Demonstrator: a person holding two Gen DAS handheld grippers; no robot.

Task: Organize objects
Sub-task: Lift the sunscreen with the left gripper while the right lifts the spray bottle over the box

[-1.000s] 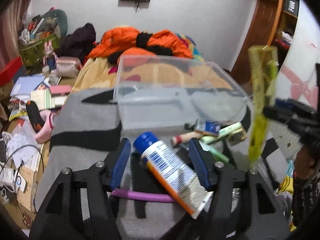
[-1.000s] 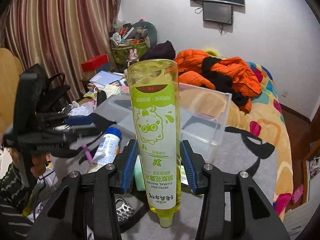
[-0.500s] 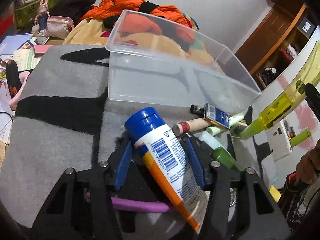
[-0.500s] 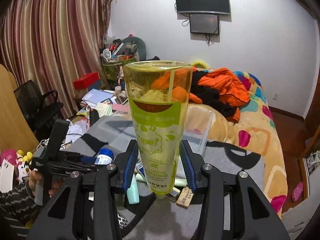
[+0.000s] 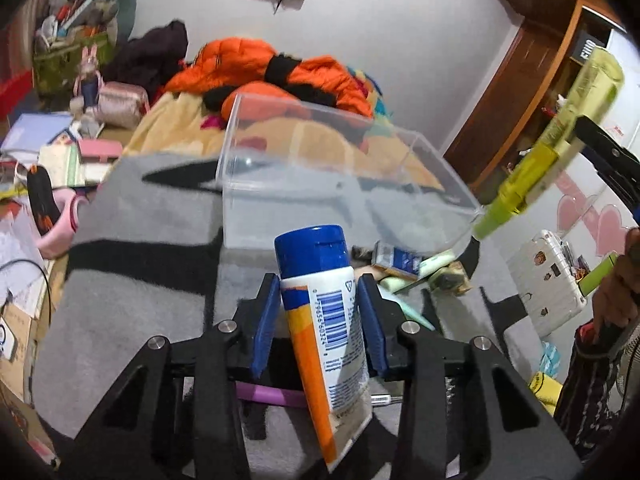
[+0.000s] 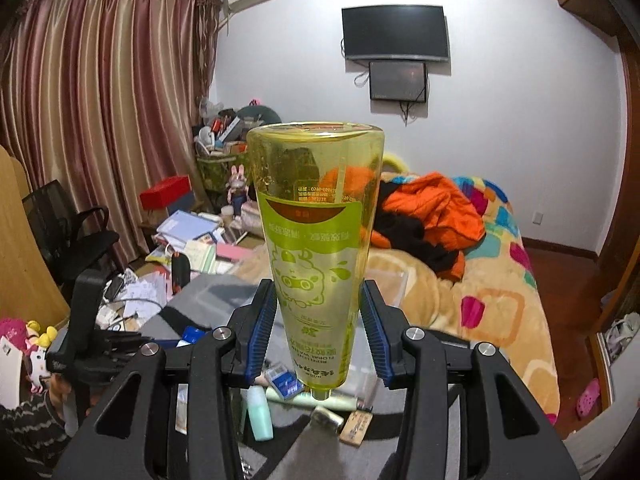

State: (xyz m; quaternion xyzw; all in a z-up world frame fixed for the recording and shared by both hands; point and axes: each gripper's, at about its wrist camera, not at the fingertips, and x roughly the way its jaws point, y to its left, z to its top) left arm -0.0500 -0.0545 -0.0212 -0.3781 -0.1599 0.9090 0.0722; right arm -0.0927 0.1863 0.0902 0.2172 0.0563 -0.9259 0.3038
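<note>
My left gripper (image 5: pixel 320 312) is shut on a white and orange tube with a blue cap (image 5: pixel 324 320), held above the grey blanket in front of the clear plastic box (image 5: pixel 320 196). My right gripper (image 6: pixel 318 320) is shut on a yellow-green bottle (image 6: pixel 316 240), held upside down, cap downward, high above the clutter. That bottle also shows at the right of the left wrist view (image 5: pixel 552 148), near the box's right corner. A purple pen (image 5: pixel 268 394) lies under the left gripper.
Small tubes and a blue packet (image 5: pixel 396 258) lie on the blanket beside the box; they also show in the right wrist view (image 6: pixel 280 384). An orange jacket (image 5: pixel 260 64) lies on the bed behind. A cluttered desk (image 6: pixel 192 240) and a chair (image 6: pixel 72 232) stand at left.
My left gripper has closed on the tube and lifted it more upright. My right gripper has raised the yellow-green bottle higher, away from the blanket.
</note>
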